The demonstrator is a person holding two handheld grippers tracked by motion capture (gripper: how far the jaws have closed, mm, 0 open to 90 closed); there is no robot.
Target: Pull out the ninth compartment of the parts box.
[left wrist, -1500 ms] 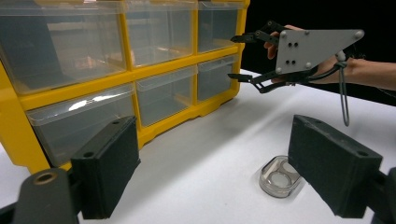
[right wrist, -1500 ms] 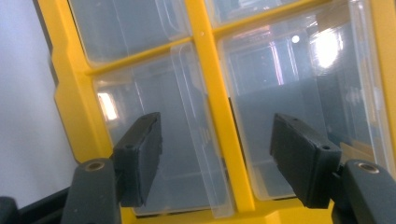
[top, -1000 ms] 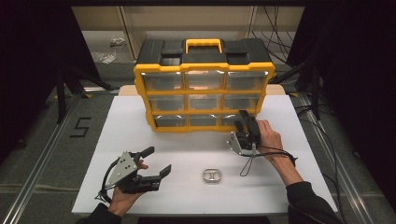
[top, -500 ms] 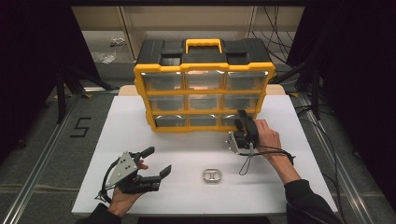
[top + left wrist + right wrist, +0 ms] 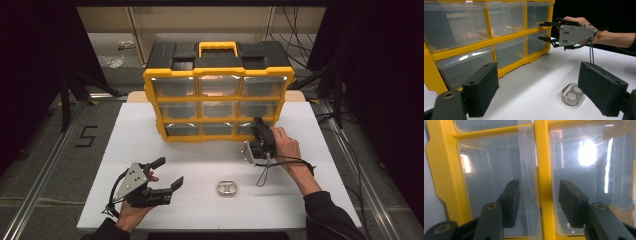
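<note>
A yellow organizer point(image 5: 218, 75) with clear drawers stands upright at the back of the white table point(image 5: 320, 150). My right gripper point(image 5: 259, 125), turned on its side, is at the organizer's bottom-right drawer point(image 5: 535, 45). Its jaws have just been closing and stand open around that drawer's clear top lip point(image 5: 527, 170) and the yellow rail point(image 5: 544, 170) above it. I see no pad pressing on either. At the table's front left my left gripper point(image 5: 171, 171) rests open with nothing between its jaws. A small clear two-well piece point(image 5: 227, 188) lies between the hands.
The table's front edge is close to both forearms. The right gripper's cable point(image 5: 265, 175) loops on the table beside the clear piece point(image 5: 572, 94). Dark floor, metal rails and cables surround the table.
</note>
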